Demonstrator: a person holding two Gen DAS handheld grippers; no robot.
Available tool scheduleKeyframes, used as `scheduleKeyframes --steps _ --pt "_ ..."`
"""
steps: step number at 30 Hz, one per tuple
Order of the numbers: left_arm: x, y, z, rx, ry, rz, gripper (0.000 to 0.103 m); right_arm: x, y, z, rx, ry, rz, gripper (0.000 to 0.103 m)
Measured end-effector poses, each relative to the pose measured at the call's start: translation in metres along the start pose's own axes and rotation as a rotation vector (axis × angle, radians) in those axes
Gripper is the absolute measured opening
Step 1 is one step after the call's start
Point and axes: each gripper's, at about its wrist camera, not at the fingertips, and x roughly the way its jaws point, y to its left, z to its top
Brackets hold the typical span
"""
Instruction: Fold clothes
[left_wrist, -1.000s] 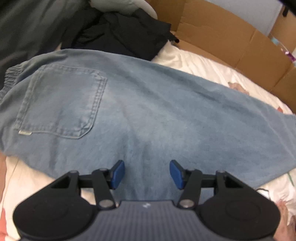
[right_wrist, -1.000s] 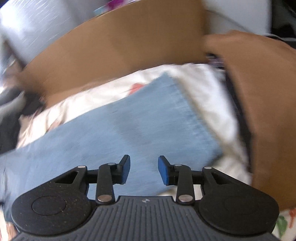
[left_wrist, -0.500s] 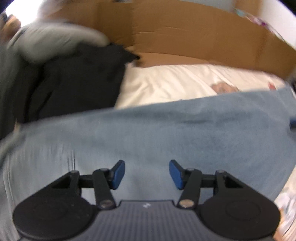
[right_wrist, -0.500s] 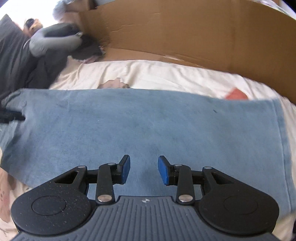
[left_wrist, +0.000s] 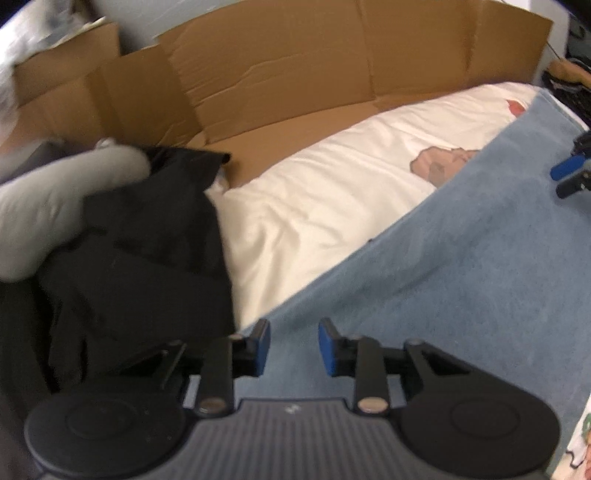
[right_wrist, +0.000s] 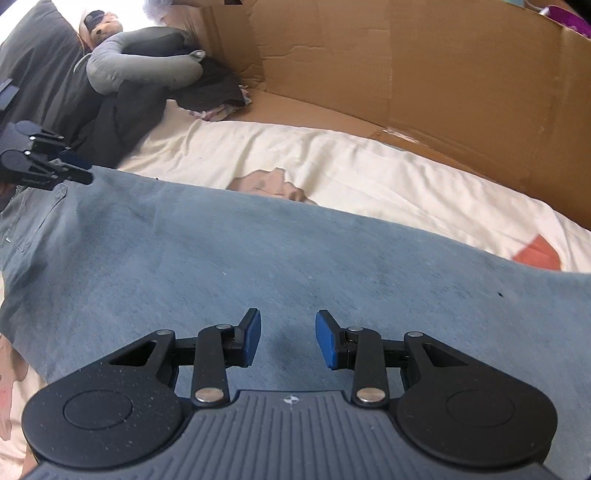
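Note:
Light blue jeans (left_wrist: 461, 277) lie flat across the cream bed sheet (left_wrist: 332, 192), their back pocket toward the left in the right wrist view. My left gripper (left_wrist: 294, 345) hovers over the jeans' far edge next to the black clothes. Its jaws are closing, with denim showing beneath the gap and neither pad pressing on it. In the right wrist view the left gripper (right_wrist: 79, 171) sits at the waistband end of the jeans (right_wrist: 258, 258). My right gripper (right_wrist: 288, 339) stands open above the middle of the leg, holding nothing. The right gripper (left_wrist: 567, 177) also shows at the left wrist view's right edge.
A cardboard wall (left_wrist: 332, 74) runs along the far side of the bed, seen too as cardboard (right_wrist: 424, 74). A pile of black clothing (left_wrist: 140, 258) and a grey neck pillow (right_wrist: 147, 70) lie at the left. A dark pillow (right_wrist: 37, 74) is behind them.
The left gripper has swung toward the jeans' far edge beside the black clothes, and its jaws have narrowed. The right gripper has slid along the leg and rolled; its gap is unchanged.

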Motion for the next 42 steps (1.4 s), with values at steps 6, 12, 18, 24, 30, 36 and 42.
scheduleKeyframes --steps 6,12,18,24,30,36,42 --pt "0.017 -0.006 0.018 0.08 0.035 -0.048 0.03 0.007 0.011 0.006 -0.016 -0.002 0.025 0.04" --pt "0.033 -0.013 0.034 0.124 0.06 -0.093 0.03 0.009 0.021 0.004 -0.019 0.009 0.043 0.04" --pt "0.042 -0.019 0.044 0.159 0.062 -0.136 0.03 0.013 0.023 -0.004 -0.021 0.019 0.036 0.04" --pt "0.05 -0.02 0.043 0.173 0.086 -0.175 0.03 0.016 0.023 0.002 -0.048 0.007 0.029 0.04" --pt "0.056 -0.02 0.042 0.18 0.092 -0.176 0.029 0.021 0.021 0.011 -0.082 0.005 0.028 0.04" --pt "0.052 -0.017 0.043 0.206 0.094 -0.191 0.02 0.024 0.022 0.029 -0.117 -0.022 0.035 0.04" --pt "0.049 -0.017 0.045 0.246 0.116 -0.229 0.016 0.034 0.026 0.054 -0.181 -0.036 0.038 0.04"
